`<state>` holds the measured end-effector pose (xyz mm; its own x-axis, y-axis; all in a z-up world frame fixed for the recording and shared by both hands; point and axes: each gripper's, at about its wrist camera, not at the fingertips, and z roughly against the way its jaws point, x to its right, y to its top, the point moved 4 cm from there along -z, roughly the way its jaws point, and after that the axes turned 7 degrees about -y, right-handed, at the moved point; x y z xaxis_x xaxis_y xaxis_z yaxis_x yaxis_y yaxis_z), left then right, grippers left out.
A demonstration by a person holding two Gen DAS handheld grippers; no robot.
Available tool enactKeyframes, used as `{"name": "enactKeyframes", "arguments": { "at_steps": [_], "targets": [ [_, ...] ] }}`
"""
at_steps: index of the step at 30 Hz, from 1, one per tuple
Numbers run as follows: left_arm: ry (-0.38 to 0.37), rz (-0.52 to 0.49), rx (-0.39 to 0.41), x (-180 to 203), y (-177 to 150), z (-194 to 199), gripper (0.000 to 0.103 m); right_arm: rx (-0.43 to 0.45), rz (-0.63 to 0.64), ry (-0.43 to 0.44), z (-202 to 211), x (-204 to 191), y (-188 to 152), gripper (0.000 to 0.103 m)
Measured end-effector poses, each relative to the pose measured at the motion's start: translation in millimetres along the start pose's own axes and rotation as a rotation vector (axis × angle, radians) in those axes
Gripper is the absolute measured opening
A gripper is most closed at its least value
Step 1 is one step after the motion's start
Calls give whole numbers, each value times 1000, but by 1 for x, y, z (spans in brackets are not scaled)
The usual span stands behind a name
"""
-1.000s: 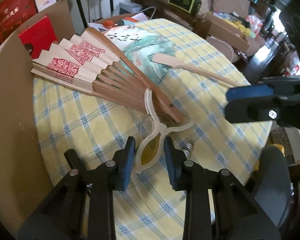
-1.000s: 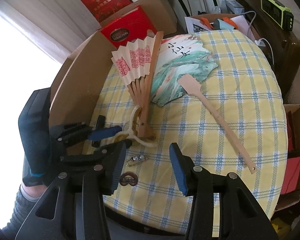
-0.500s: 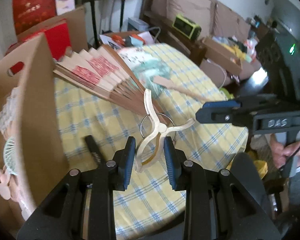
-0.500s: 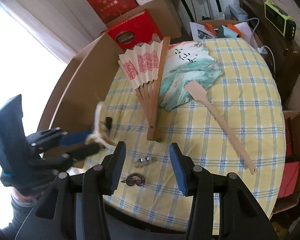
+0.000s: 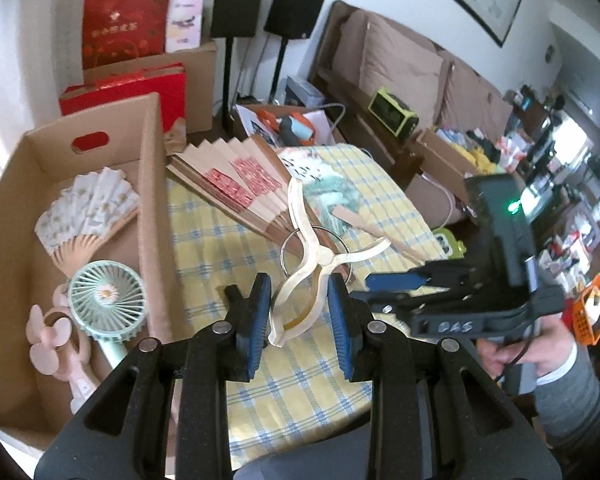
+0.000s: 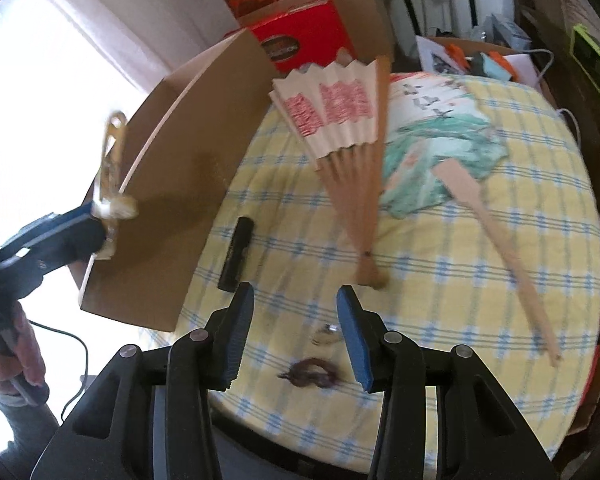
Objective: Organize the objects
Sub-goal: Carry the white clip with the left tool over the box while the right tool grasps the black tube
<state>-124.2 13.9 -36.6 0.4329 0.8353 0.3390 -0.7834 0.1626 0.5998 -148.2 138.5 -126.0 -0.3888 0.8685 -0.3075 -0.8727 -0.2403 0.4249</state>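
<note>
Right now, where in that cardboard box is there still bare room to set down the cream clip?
The cardboard box has bare floor along its back wall, behind the white folding fan, and some at the near corner. The middle is crowded: the fan, the green handheld fan and the pink handheld fan lie close together. The left gripper holds the cream clip.

Clip (image 5: 320, 264): cream plastic, X-shaped with a metal ring, held off the tabletop between the left gripper's pads, long arms tilted up.
Folding fan (image 6: 348, 132): paper with red print, wooden ribs, half open, flat on the checked tabletop beside the cardboard box.
Cardboard box (image 5: 148, 184): open-topped, holding a white fan and two handheld fans.
</note>
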Motion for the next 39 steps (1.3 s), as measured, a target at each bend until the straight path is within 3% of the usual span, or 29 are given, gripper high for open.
{"name": "enactKeyframes", "arguments": {
  "at_steps": [13, 20, 24, 29, 39],
  "targets": [
    [36, 67, 65, -36, -3, 39, 27, -34, 64, -27, -61, -60, 20, 34],
    [50, 107, 94, -59, -8, 56, 27, -46, 94, -99, -89, -73, 27, 32],
    [57, 125, 109, -70, -12, 65, 27, -61, 134, -145, -103, -79, 23, 25],
    [71, 153, 119, -87, -19, 76, 27, -42, 185, -193, -108, -83, 23, 16],
    [104, 187, 93, -114, -39, 81, 27, -15, 120, -119, -79, -63, 35, 15]
  ]
}}
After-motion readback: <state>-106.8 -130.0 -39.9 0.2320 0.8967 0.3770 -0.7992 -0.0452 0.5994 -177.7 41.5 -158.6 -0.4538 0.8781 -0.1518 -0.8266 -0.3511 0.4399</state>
